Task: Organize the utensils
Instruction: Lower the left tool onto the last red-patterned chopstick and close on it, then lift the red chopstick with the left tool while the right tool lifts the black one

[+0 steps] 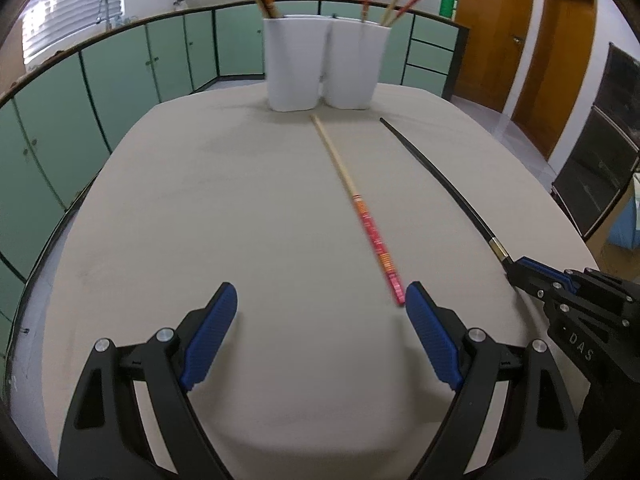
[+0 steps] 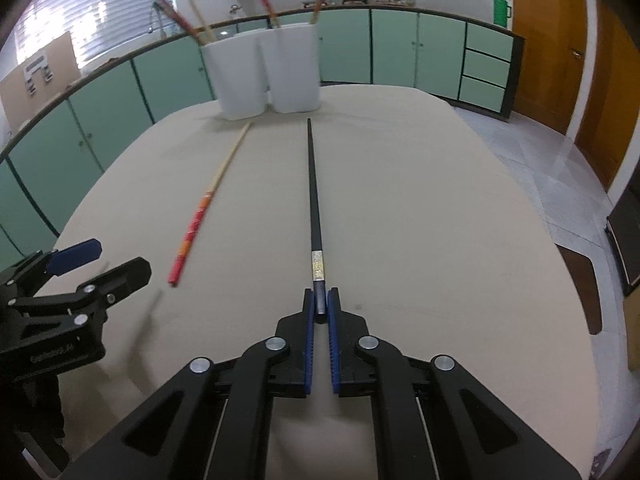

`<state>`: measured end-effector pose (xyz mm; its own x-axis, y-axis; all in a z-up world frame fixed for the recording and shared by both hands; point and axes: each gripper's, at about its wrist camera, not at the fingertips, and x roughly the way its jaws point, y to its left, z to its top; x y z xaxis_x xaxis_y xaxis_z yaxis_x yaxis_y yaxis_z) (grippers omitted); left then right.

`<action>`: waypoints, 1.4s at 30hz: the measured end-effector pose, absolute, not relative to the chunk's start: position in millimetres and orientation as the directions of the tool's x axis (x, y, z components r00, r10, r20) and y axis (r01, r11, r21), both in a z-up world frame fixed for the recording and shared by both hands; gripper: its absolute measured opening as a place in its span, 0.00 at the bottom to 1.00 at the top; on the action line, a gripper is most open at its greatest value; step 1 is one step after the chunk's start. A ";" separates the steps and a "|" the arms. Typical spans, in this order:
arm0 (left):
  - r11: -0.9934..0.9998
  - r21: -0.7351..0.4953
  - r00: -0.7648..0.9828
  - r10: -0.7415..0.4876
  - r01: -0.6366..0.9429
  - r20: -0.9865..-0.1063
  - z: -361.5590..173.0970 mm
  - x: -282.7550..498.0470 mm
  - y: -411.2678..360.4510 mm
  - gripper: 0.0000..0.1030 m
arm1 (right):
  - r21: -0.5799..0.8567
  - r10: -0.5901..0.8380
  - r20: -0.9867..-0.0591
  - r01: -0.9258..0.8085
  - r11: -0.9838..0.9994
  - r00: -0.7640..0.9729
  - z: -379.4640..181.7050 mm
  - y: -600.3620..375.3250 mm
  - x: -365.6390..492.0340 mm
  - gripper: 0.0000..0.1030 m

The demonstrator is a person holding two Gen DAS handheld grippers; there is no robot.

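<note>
- Left wrist: our left gripper (image 1: 320,308) hovers with fingers wide apart, empty; the red-handled chopstick (image 1: 354,204) lies on the surface (image 1: 200,200), its end just beside the right-hand finger.
- Right wrist: our right gripper (image 2: 321,308) has fingers clamped on the black chopstick (image 2: 313,192), its tip toward the white holders (image 2: 264,72); next, we judge, lift and drop it in.

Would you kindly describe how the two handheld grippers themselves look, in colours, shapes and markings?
Both the left gripper and the right gripper have black angular linkage arms with round silver pivot pins and blue ribbed finger pads. White lettering marks each black body; it is too small to read surely. No cables, hands or sleeves show.
</note>
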<state>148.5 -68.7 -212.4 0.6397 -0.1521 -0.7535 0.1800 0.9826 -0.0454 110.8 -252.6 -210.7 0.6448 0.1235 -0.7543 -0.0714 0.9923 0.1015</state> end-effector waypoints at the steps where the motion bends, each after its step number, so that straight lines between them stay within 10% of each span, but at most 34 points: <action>1: 0.982 -0.039 0.639 -0.151 0.185 -0.754 -213.4 150.0 -73.6 0.80 | 0.103 0.122 -0.754 -0.067 0.992 0.646 -210.7 -256.2 111.8 0.06; 11: 0.985 -0.016 0.606 -0.119 0.172 -0.786 -224.1 160.0 -92.7 0.70 | 0.139 0.154 -0.751 -0.075 0.987 0.642 -213.7 -269.1 115.3 0.06; 30: 0.984 -0.017 0.622 -0.125 0.176 -0.773 -220.2 153.8 -97.5 0.13 | 0.131 0.162 -0.751 -0.095 0.987 0.641 -213.4 -266.6 107.4 0.13; 42: 0.983 -0.041 0.618 -0.143 0.177 -0.773 -221.1 154.7 -95.7 0.08 | 0.105 0.148 -0.753 -0.104 0.989 0.641 -213.3 -263.2 104.3 0.13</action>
<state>154.7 -95.7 -221.1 0.6181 -0.1434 -0.7729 0.1768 0.9834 -0.0411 104.3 -263.2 -213.3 0.6409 0.1478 -0.7533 -0.1043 0.9890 0.1053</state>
